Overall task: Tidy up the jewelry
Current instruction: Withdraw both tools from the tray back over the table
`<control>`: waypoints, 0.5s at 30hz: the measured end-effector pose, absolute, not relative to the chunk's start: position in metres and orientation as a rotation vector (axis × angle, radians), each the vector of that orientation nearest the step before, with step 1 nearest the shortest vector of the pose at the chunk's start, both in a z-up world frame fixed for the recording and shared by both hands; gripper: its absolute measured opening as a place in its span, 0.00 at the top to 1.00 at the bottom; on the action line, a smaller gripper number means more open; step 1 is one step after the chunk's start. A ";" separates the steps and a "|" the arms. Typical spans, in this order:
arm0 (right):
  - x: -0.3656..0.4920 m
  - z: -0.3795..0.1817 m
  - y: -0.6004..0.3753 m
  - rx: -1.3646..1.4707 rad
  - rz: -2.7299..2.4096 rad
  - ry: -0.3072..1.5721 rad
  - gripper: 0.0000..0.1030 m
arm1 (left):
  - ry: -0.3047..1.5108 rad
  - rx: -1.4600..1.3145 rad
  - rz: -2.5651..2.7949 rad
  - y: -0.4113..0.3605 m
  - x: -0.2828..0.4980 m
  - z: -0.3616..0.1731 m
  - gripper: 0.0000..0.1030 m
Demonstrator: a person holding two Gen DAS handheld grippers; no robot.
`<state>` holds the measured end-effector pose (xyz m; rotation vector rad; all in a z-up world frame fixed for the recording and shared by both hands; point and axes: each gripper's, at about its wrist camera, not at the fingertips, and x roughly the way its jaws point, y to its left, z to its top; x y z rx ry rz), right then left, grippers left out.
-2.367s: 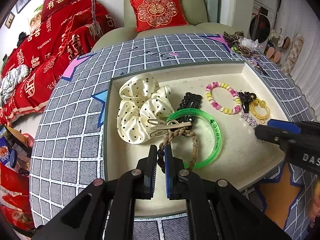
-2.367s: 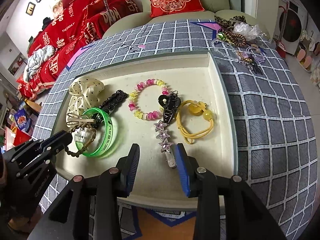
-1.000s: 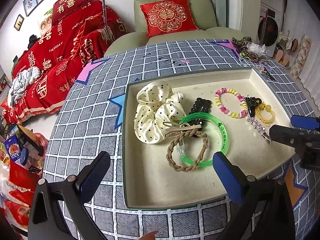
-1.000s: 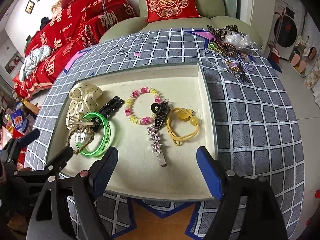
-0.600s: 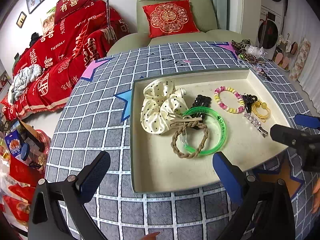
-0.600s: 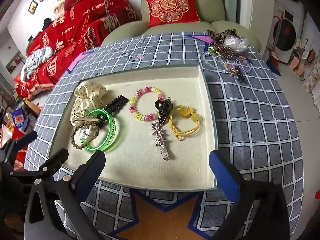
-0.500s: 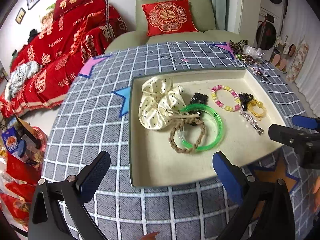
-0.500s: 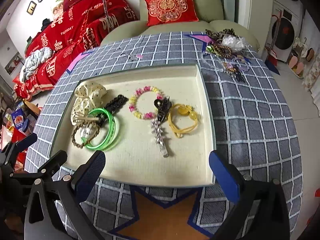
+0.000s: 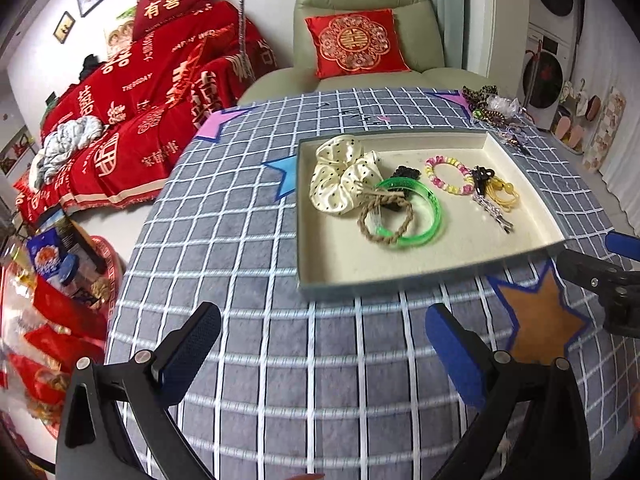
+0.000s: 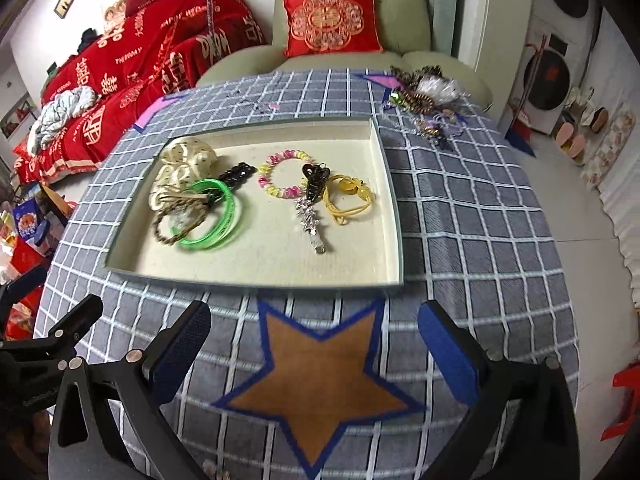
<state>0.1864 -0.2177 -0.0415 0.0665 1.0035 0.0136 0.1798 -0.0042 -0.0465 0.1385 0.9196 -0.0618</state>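
A cream tray [image 9: 400, 276] [image 10: 394, 200] lies on the checked table. In it are a dotted cream scrunchie [image 9: 340, 176] [image 10: 182, 160], a green bangle [image 9: 430, 208] [image 10: 228, 220] with a braided brown hair tie [image 9: 384, 220] [image 10: 172, 224] across it, a black clip [image 10: 236, 174], a pink and yellow bead bracelet [image 9: 446, 172] [image 10: 282, 174], a black claw clip [image 10: 314, 180], a silver star clip [image 10: 310, 224] and a yellow hair tie [image 9: 504, 196] [image 10: 348, 196]. My left gripper [image 9: 322, 350] is open and empty over the cloth in front of the tray. My right gripper [image 10: 314, 346] is open and empty above an orange star patch [image 10: 320, 384].
A heap of loose jewelry [image 10: 424, 100] [image 9: 492, 108] lies at the table's far right corner. A green armchair with a red cushion [image 9: 352, 44] stands behind the table, a red-covered sofa [image 9: 152, 92] to the left. Boxes and bags [image 9: 52, 280] crowd the floor on the left.
Both grippers have pulled back and up from the tray, which now looks smaller and farther. The right gripper's jaws spread a little wider; jewelry in the tray has not moved.
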 end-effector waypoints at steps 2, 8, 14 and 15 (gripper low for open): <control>0.172 -0.035 -0.214 0.065 0.008 0.978 0.00 | 0.906 0.119 -0.059 0.000 0.163 -0.042 0.00; 0.129 -0.013 -0.201 0.048 -0.005 0.895 0.00 | 0.852 0.112 -0.036 0.006 0.122 -0.027 0.00; 0.090 0.003 -0.188 0.004 -0.021 0.827 0.00 | 0.818 0.107 -0.030 0.007 0.089 -0.016 0.00; 0.085 0.005 -0.186 -0.001 -0.023 0.819 0.00 | 0.810 0.107 -0.030 0.008 0.085 -0.014 0.00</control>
